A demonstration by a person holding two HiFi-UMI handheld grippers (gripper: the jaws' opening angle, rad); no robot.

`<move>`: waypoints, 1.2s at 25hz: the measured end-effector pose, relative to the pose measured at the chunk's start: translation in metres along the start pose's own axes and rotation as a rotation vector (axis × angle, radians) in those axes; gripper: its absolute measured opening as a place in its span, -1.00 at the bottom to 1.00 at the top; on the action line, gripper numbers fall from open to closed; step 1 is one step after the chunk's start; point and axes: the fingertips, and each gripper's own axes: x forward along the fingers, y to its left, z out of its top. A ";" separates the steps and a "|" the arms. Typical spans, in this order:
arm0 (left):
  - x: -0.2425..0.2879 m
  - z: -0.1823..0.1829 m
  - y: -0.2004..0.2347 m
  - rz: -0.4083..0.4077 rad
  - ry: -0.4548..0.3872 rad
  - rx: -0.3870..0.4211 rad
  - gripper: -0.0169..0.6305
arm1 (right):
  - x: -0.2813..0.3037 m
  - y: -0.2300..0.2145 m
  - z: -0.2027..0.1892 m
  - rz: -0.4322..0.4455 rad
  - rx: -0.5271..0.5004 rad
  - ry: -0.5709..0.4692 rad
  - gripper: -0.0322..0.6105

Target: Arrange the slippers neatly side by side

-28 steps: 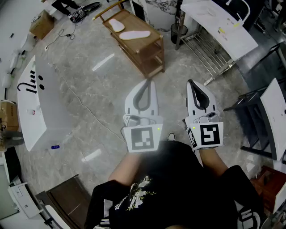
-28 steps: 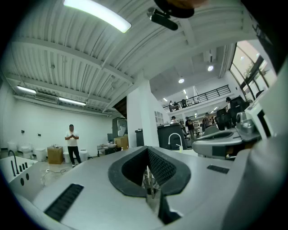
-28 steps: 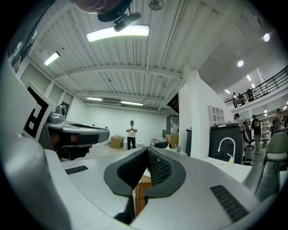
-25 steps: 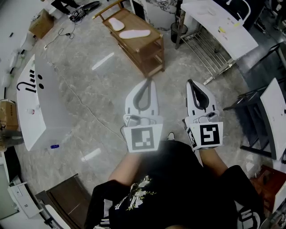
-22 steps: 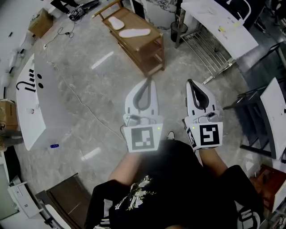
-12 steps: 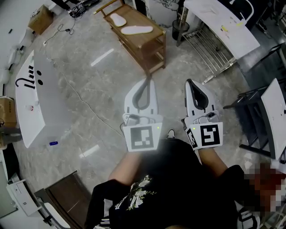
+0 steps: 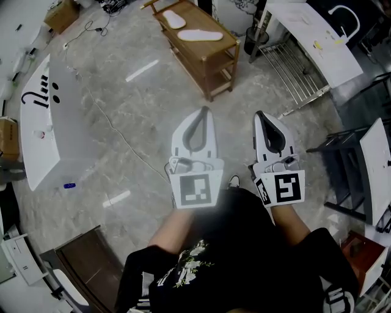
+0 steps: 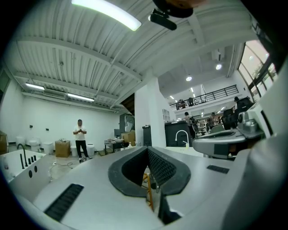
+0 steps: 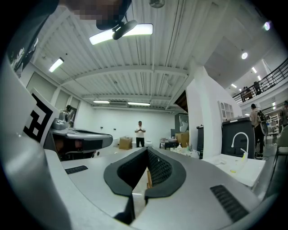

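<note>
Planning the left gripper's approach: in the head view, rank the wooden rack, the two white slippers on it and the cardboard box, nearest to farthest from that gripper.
From the left gripper:
1. wooden rack, straight ahead.
2. longer slipper, on the rack's near end.
3. shorter slipper, on its far end.
4. cardboard box, far off to the left.
</note>
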 end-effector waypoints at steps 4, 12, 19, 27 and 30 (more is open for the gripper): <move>-0.011 -0.012 0.021 0.024 0.019 -0.009 -0.94 | 0.011 0.017 -0.001 0.020 0.003 0.003 -0.90; -0.040 -0.032 0.061 0.084 0.042 -0.004 -0.94 | 0.023 0.062 -0.018 0.076 0.010 0.021 -0.90; -0.052 -0.047 0.084 0.136 0.051 -0.016 -0.94 | 0.039 0.099 -0.023 0.168 0.006 0.024 -0.90; -0.049 -0.056 0.123 0.201 0.072 -0.030 -0.94 | 0.080 0.122 -0.029 0.240 0.012 0.039 -0.90; -0.043 -0.062 0.139 0.223 0.082 -0.040 -0.94 | 0.097 0.127 -0.032 0.254 0.014 0.040 -0.90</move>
